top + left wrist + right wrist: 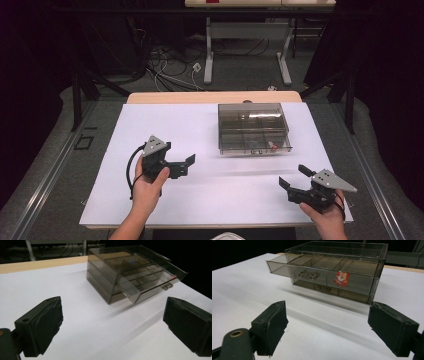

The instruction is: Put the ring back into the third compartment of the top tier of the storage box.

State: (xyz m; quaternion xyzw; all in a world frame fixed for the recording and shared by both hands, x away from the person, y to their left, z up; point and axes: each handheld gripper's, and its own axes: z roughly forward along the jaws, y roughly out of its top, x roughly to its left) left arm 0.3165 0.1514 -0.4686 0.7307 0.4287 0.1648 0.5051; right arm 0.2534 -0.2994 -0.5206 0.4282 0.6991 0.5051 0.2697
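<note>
Both pairs of black fingers stand wide apart and empty: the left gripper [186, 165] hovers over the white table sheet [165, 125], and further right the right gripper [292, 182] does too. Between them, toward the far edge, sits the smoky transparent plastic drawer box [254, 127], its upper drawer [312, 268] pulled partly out, a small red Santa sticker [341, 278] on its front. The box looks light, rigid, slick and scratch-prone; the small clear drawer handle [307, 275] seems the best hold.
</note>
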